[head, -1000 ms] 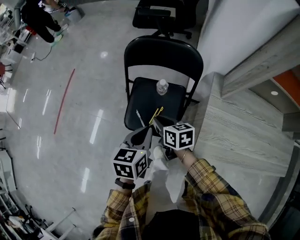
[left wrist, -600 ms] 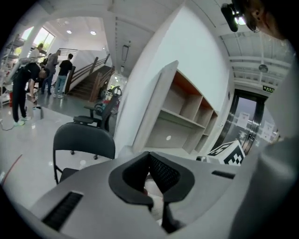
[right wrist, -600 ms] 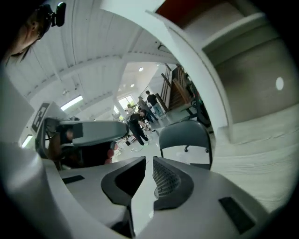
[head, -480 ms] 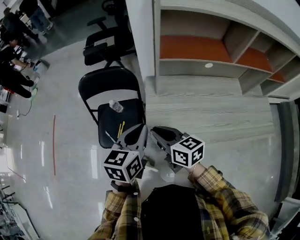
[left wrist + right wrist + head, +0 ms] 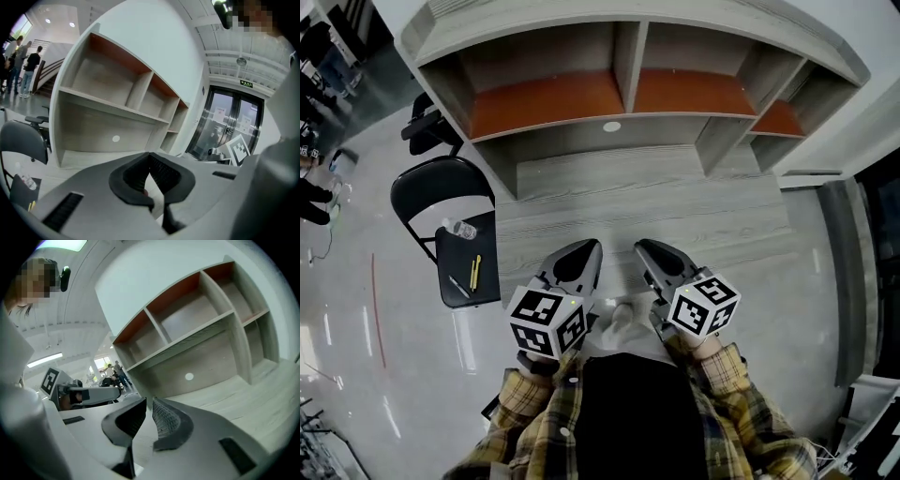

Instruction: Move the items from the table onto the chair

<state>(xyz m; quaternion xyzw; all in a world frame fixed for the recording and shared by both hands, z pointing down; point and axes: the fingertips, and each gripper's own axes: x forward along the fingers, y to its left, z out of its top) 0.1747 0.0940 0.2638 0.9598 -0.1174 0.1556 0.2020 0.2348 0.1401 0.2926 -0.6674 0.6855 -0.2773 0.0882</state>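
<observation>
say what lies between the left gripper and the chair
Only bare wooden tabletop between the left gripper and the chair; the head view shows it.

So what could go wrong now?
The water bottle sits close to the chair seat's edge, so a bump might tip it onto the floor. The yellow pen and the grey pen beside it are thin and could roll off too. The left gripper and right gripper hang close together and may knock each other.

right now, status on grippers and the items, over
Left gripper shut, empty; right gripper slightly open, empty. Bottle, yellow pen on chair seat. Table bare in view, nothing in the way.
</observation>
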